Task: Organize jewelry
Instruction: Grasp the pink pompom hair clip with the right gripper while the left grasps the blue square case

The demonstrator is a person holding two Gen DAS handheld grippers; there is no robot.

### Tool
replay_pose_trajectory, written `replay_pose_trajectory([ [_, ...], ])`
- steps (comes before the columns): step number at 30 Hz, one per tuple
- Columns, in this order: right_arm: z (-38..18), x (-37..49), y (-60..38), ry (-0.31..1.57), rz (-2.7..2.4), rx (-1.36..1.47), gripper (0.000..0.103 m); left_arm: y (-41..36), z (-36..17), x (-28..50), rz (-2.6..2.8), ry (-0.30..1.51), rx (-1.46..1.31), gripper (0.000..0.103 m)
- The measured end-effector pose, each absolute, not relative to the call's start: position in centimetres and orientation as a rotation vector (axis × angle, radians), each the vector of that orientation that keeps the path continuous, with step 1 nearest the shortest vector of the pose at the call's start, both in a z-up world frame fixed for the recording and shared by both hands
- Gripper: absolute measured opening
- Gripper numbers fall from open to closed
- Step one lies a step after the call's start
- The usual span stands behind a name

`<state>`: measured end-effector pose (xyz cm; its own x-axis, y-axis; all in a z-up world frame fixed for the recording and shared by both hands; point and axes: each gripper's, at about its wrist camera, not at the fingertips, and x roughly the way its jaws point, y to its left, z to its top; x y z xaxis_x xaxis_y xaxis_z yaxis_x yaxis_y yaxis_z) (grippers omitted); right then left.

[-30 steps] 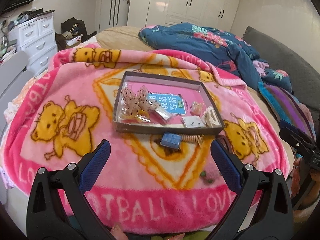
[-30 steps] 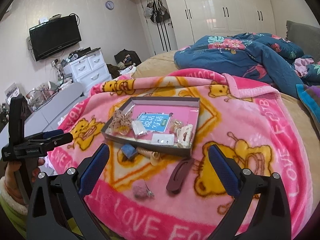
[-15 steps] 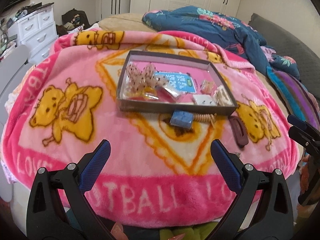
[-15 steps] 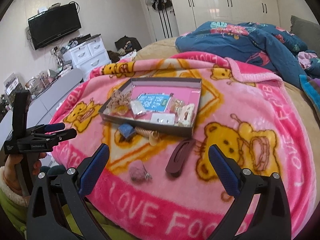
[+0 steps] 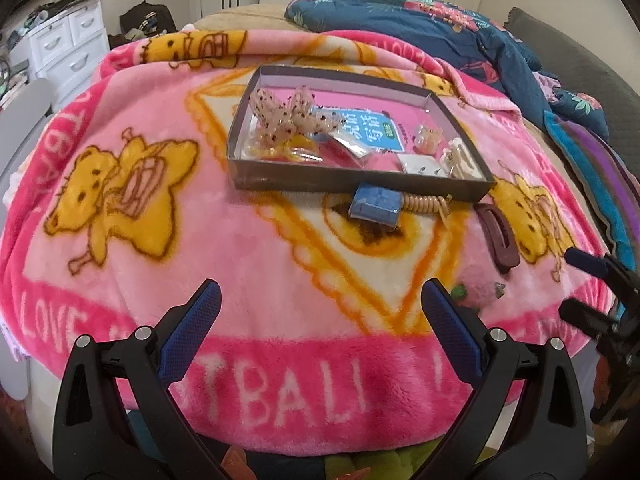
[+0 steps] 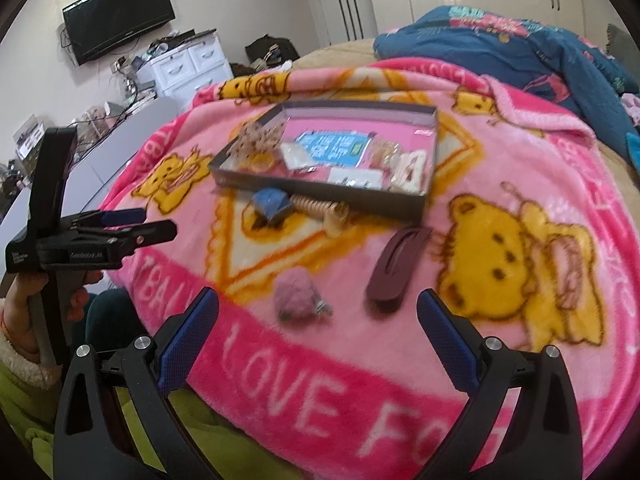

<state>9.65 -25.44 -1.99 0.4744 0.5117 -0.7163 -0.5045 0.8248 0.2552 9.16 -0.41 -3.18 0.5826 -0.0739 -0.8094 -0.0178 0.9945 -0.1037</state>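
Note:
A shallow dark box [image 5: 256,178] [image 6: 320,196] lies on the pink blanket with hair bows, small packets and earring cards inside. In front of it lie a blue cube [image 5: 375,203] [image 6: 271,202], a beige spiral hair tie [image 5: 426,203] [image 6: 322,209], a maroon hair clip [image 5: 498,236] [image 6: 398,268] and a fluffy pink piece [image 5: 478,288] [image 6: 298,298]. My left gripper [image 5: 318,334] hovers open over the blanket's near edge. My right gripper [image 6: 318,336] is open too, just short of the pink piece and the clip. Both hold nothing.
The pink bear blanket [image 5: 120,184] covers a bed, with a blue floral duvet [image 5: 440,28] behind. White drawers [image 6: 188,62] and a wall TV [image 6: 118,24] stand at left. A hand [image 6: 24,312] holds the left gripper [image 6: 136,226] at the blanket's left edge.
Both grippers have moved forward and lower toward the blanket, so the box and loose items look larger and nearer. Both stayed open and nothing on the bed moved.

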Motion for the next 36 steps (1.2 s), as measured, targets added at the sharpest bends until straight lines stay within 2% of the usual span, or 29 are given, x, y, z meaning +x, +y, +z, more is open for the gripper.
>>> replay_pose_trajectory([
  [11,-5.4,10.2,-23.1,0.947,0.646,0.025,0.097,0.0,-5.8,11.1,-0.017,0.99,-0.116,0.094],
  [14,-6.1,10.6,-22.6,0.96,0.646,0.027,0.088,-0.1,-6.1,11.9,-0.025,0.995,-0.12,0.094],
  [31,-7.5,12.5,-21.0,0.972,0.655,0.039,0.077,-2.3,-7.2,16.1,-0.087,1.018,-0.103,0.094],
  [36,-7.8,12.7,-20.6,0.977,0.664,0.038,0.069,-2.9,-7.6,17.0,-0.111,1.022,-0.106,0.094],
])
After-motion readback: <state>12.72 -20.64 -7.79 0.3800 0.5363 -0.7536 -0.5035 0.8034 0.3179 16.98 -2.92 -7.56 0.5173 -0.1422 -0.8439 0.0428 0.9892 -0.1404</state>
